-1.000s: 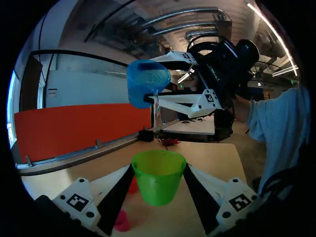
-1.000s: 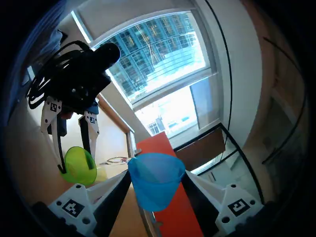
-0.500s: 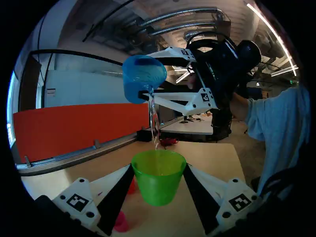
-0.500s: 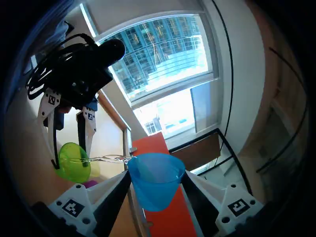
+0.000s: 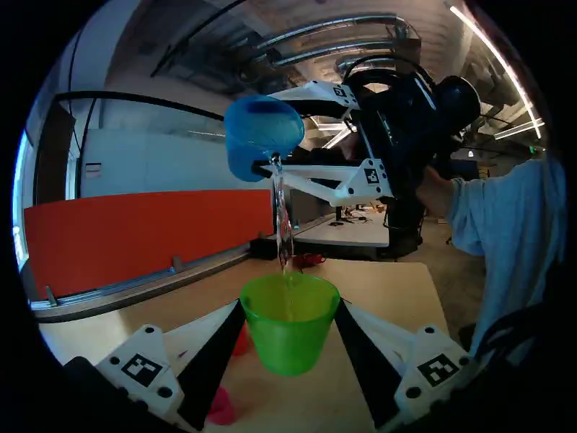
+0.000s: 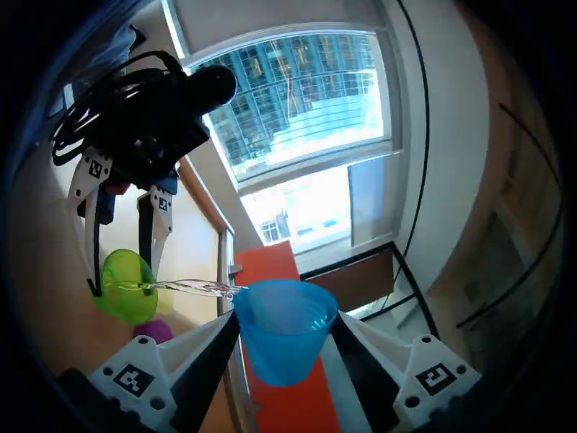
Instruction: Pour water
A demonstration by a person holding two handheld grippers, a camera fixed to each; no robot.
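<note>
your left gripper (image 5: 288, 309) squeezes the round green plastic cup (image 5: 290, 335) from both sides. the cup stands upright at 6 o'clock in the left gripper view, above the light wooden table (image 5: 393, 285). your right gripper (image 6: 285, 321) squeezes the blue plastic cup (image 6: 285, 350), tipped over, at 12 o'clock from the green one. a thin stream of water (image 5: 281, 224) falls from its rim into the green cup.
</note>
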